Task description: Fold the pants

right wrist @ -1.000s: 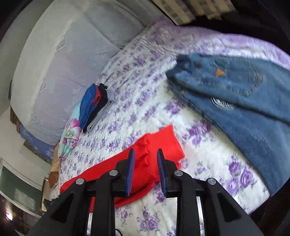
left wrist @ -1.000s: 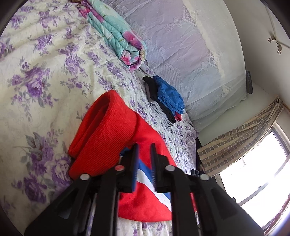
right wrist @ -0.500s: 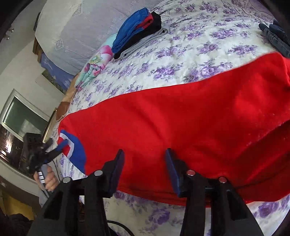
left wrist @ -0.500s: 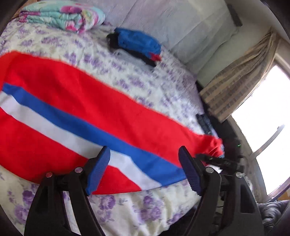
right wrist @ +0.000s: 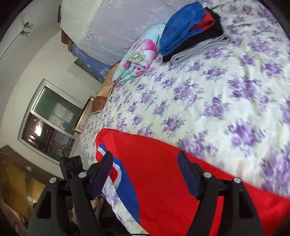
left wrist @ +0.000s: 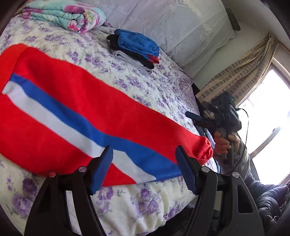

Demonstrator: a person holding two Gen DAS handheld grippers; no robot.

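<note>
Pants (left wrist: 76, 116) lie flat, no readable writing.

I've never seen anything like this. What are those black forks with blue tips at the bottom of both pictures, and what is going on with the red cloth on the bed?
There is no robot here: a person holds a two-fingered tool in each hand, and a wide-angle camera on each tool looks along its fingers. One picture comes from the left gripper, the other from the right gripper. Both stand open, having just been opening, and hold nothing. Below them the red pants, with a blue and white stripe, lie spread flat on the flowered bedspread, waiting to be folded. In the left view you can see the person's right hand gripping its tool. Farther back are a stack of folded clothes and a folded floral quilt.
</note>
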